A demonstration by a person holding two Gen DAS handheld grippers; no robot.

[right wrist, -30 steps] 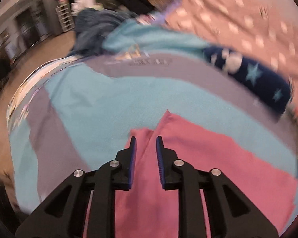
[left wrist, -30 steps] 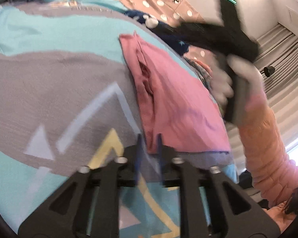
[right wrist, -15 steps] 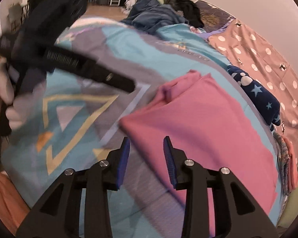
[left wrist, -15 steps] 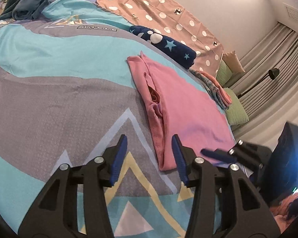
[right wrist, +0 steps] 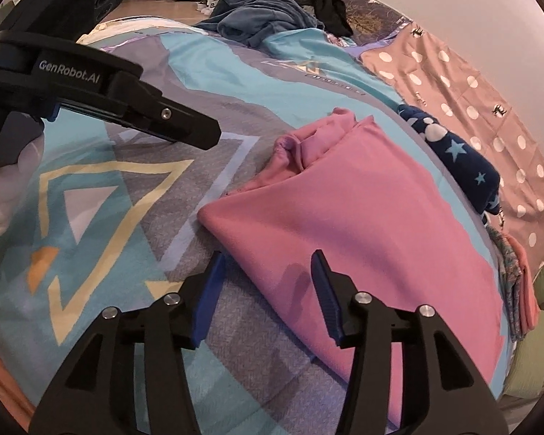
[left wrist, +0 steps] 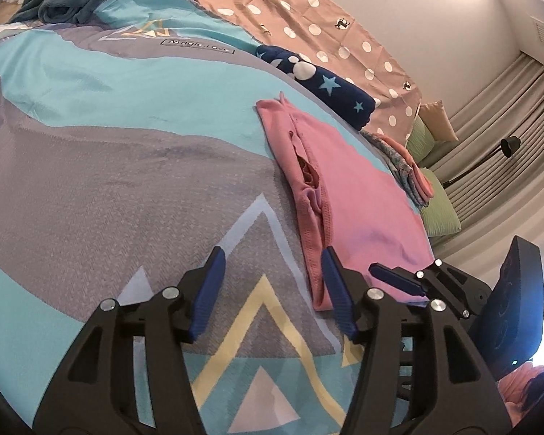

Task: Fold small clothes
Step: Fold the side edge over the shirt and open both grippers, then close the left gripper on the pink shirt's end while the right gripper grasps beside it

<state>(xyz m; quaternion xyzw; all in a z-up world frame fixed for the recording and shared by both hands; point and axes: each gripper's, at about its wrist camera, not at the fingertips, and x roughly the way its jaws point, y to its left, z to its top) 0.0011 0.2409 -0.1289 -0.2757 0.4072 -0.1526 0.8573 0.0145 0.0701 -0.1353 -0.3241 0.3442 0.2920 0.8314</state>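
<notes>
Right wrist view: pink garment [right wrist: 362,217] lies half-folded on the bedspread [right wrist: 206,72]; right gripper [right wrist: 268,282] gapes empty over its near edge, left gripper [left wrist: 270,282] likewise spread beside the corner. Pinching only the top layer could undo the fold.

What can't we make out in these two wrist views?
- Pink garment: near hem hidden behind the right gripper in the right wrist view.
- Folded stack: item count too small to tell, left wrist view.
- Bedspread label: text blurred, right wrist view.
- Left gripper: open, holding nothing.
</notes>
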